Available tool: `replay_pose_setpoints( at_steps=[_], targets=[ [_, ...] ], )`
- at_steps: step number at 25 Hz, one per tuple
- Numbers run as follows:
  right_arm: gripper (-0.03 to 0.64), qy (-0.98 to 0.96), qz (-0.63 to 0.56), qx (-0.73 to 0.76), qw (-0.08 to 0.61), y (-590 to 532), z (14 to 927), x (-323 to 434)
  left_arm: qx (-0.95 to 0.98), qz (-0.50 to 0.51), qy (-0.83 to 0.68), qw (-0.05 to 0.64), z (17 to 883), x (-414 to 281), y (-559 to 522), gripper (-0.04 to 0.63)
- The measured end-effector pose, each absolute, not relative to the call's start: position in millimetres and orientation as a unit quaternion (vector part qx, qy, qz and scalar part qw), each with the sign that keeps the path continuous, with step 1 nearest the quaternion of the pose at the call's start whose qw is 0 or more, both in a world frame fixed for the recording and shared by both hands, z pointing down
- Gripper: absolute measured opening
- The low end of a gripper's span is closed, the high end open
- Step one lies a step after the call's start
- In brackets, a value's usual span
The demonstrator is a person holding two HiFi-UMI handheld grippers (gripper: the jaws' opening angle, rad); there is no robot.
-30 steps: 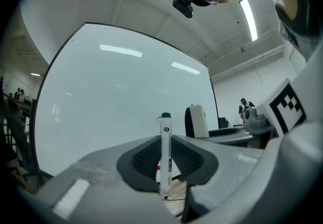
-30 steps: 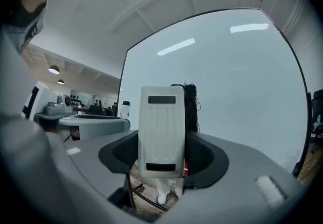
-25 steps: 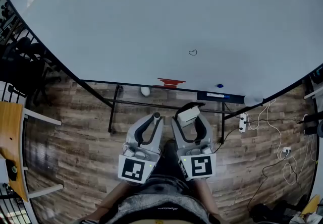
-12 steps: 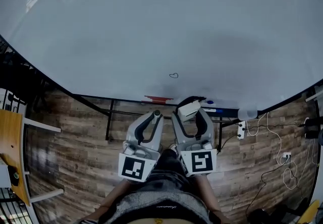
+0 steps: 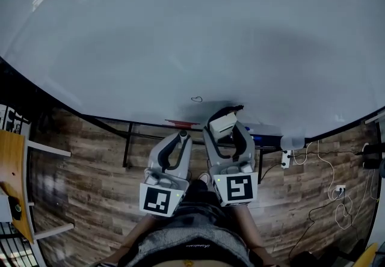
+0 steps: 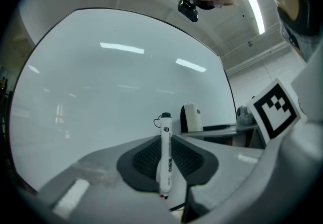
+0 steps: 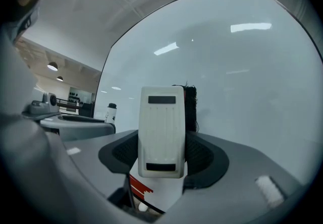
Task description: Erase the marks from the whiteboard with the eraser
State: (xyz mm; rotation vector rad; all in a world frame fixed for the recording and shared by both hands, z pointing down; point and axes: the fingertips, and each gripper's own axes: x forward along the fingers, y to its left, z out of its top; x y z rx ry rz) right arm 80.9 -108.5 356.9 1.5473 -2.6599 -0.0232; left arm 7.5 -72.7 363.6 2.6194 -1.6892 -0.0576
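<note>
The whiteboard [image 5: 192, 25] fills the upper head view and carries one small black loop mark [image 5: 197, 100] near its lower edge. My right gripper [image 5: 224, 125] is shut on a white eraser [image 5: 221, 122] with a black felt side [image 7: 191, 107], a little right of and below the mark, close to the board. My left gripper [image 5: 182, 137] is shut on a white marker [image 6: 165, 157] with a black cap [image 5: 184, 134], held upright below the mark. In the left gripper view the eraser [image 6: 191, 118] shows beyond the marker, and the board [image 7: 242, 81] fills the right gripper view.
The board's tray [image 5: 180, 122] holds a red object and a blue one [image 5: 260, 137]. Black stand legs [image 5: 127, 142] run beneath it over wood flooring. A power strip [image 5: 286, 158] and white cables [image 5: 328, 166] lie at right; a wooden desk edge [image 5: 9, 181] sits at left.
Both grippers rose and closed in on the board. The loop mark has slid down and left in view and now lies just above the grippers. Both holds are unchanged.
</note>
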Motion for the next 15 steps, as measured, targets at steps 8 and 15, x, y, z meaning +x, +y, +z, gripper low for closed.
replay_pose_setpoints(
  at_steps=[8, 15],
  targets=[
    [0.259, -0.855, -0.020, 0.517, 0.038, -130, 350, 70, 0.851, -0.021, -0.524, 0.011, 363, -8, -92, 0.071],
    [0.259, -0.837, -0.023, 0.546, 0.026, -140, 341, 52, 0.868, -0.017, -0.497, 0.008, 360, -32, -108, 0.071]
  ],
)
